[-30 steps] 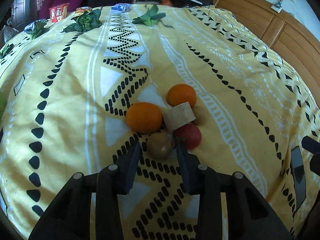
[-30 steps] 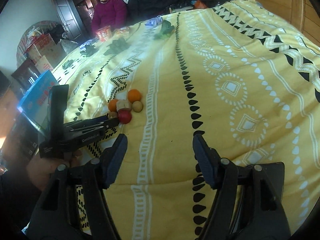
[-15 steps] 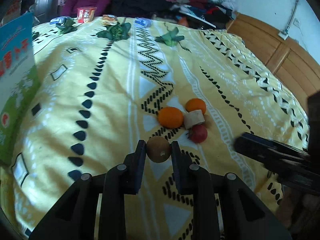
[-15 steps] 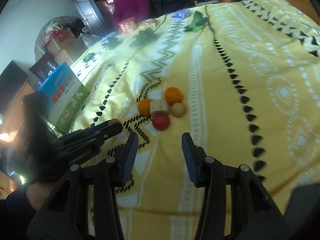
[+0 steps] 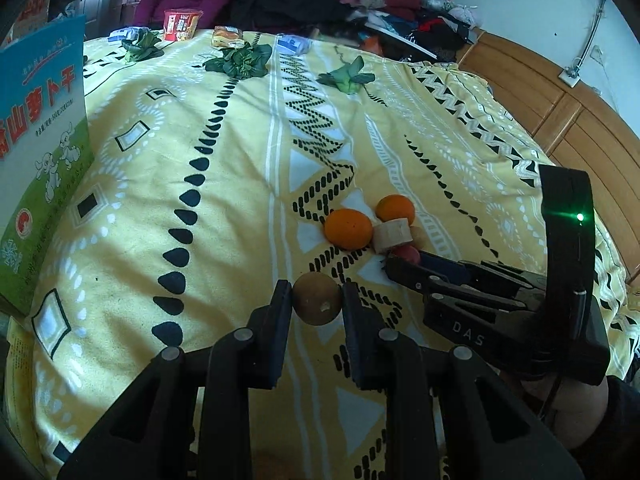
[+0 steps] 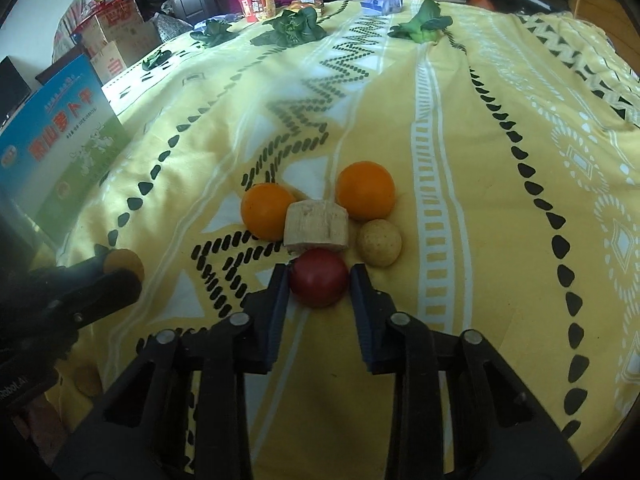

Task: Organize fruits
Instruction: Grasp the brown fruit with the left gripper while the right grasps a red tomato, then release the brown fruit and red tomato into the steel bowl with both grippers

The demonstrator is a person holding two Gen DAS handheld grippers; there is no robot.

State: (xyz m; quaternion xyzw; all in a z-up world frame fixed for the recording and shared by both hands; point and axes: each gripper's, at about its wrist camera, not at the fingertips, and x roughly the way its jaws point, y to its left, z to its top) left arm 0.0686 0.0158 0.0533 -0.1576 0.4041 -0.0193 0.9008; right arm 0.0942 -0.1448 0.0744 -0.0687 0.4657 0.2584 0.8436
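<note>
The left tool (image 5: 316,302) pinches a round brown fruit (image 5: 317,299) between its pads, clear of the yellow bedspread (image 5: 224,208) and a little apart from the remaining pile. The right tool (image 6: 319,280) has just been closing around the red fruit (image 6: 319,277); both pads now sit at its 2 sides and appear to press on it, while it is down on the bed at the near edge of the pile.

Behind it lie 2 oranges (image 6: 267,211) (image 6: 365,191), a pale cut chunk (image 6: 317,226) (I cannot tell what it is) and a small yellowish fruit (image 6: 379,242), all touching or nearly touching.

The red fruit looks smooth and round, so I judge it can slip out if the pads hold it above or below its widest part; the grip across the middle is the safe one. It is probably firm but bruises under hard pressure. The soft bedding gives way, and lifting the red fruit may make its neighbours roll.
</note>
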